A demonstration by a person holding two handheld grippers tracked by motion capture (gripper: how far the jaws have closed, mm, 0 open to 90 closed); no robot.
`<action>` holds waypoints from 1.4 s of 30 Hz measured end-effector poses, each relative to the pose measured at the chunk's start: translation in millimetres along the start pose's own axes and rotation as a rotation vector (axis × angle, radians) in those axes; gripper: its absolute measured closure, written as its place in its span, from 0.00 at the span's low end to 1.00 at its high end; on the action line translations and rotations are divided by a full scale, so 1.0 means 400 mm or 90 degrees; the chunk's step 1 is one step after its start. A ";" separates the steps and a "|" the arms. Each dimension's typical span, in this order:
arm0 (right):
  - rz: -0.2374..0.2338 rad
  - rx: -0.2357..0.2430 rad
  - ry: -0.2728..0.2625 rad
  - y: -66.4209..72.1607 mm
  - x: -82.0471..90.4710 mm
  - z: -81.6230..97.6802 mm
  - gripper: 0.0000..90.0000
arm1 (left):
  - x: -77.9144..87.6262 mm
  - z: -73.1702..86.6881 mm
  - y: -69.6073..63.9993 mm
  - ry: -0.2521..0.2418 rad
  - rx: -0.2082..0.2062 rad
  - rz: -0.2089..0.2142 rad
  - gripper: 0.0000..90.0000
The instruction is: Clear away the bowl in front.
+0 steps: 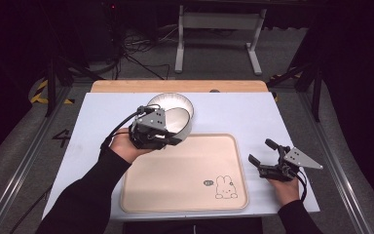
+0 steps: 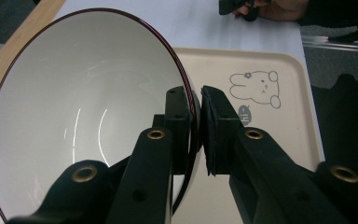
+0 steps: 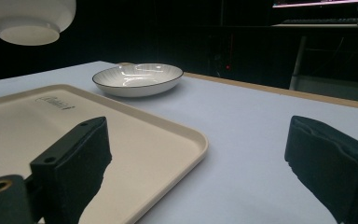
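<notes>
**Bowl in transit, left grip on the rim: set it down on the tray**

Near edge first. Your right gripper [image 1: 264,157] rests on the white table [image 1: 253,112] just right of the tray [image 1: 141,187], jaws wide apart with nothing between them. Leave it parked there; it is well clear of the landing area.

The tray lies bare apart from the printed rabbit [image 1: 225,187] at its near right corner. The open middle is my pick for a landing spot.

Your left gripper [image 1: 169,139] is clamped on the bowl [image 2: 81,100], one pad [image 2: 179,119] inside the wall, the other outside, pinching the dark-edged rim. The bowl hangs tilted and off the table, over the tray's far left corner; in the right gripper view its foot [image 3: 28,32] shows in the air.

Judgement: a rim pinch on a glazed wall may slip or swing. Keep the jaws clenched, level the bowl as you lower it, and let the foot touch flat before you release.

Farther off, the shallow plate [image 3: 137,79] sits on the table just beyond the tray. Keep the bowl's swing off its rim.
</notes>
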State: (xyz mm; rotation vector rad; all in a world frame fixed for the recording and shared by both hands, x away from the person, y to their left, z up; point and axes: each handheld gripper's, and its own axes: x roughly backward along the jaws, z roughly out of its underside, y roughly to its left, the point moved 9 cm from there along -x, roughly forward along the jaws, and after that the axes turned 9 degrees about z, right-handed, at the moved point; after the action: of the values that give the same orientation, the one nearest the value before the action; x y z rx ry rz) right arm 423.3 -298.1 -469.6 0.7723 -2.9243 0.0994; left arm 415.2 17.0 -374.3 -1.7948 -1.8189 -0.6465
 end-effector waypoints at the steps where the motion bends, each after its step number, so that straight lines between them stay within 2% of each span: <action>1: 0.000 0.000 0.000 0.000 0.000 0.000 0.08 | -0.002 0.001 -0.002 -0.001 0.000 0.002 0.91; 8: -0.001 -0.001 -0.001 0.000 0.000 0.000 0.08 | -0.015 0.011 -0.018 0.000 -0.005 0.019 0.91; 10: -0.001 -0.001 -0.001 0.000 0.000 0.000 0.08 | -0.024 0.023 -0.029 0.010 -0.009 0.035 0.91; 14: -0.001 0.000 0.000 0.000 0.000 0.000 0.08 | -0.029 0.036 -0.033 0.009 -0.002 0.033 0.91; 19: -0.001 0.000 0.000 0.000 0.000 0.000 0.08 | -0.031 0.044 -0.039 0.009 -0.004 0.044 0.91; 25: -0.001 0.000 0.000 0.000 0.000 0.000 0.08 | -0.055 0.056 -0.052 0.033 -0.009 0.069 0.91; 26: -0.001 0.000 0.000 0.000 0.000 0.000 0.08 | -0.061 0.059 -0.055 0.035 -0.001 0.073 0.91; 34: -0.002 0.000 -0.001 0.001 0.001 0.000 0.08 | -0.099 0.083 -0.069 0.074 -0.001 0.102 0.91; 42: -0.002 0.000 -0.001 0.000 0.000 0.000 0.08 | -0.123 0.094 -0.073 0.092 -0.003 0.119 0.91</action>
State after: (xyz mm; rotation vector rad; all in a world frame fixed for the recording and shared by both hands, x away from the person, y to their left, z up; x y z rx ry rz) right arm 423.1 -298.0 -469.5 0.7780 -2.9239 0.0981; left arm 385.3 3.3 -434.4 -1.8441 -1.5355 -0.6878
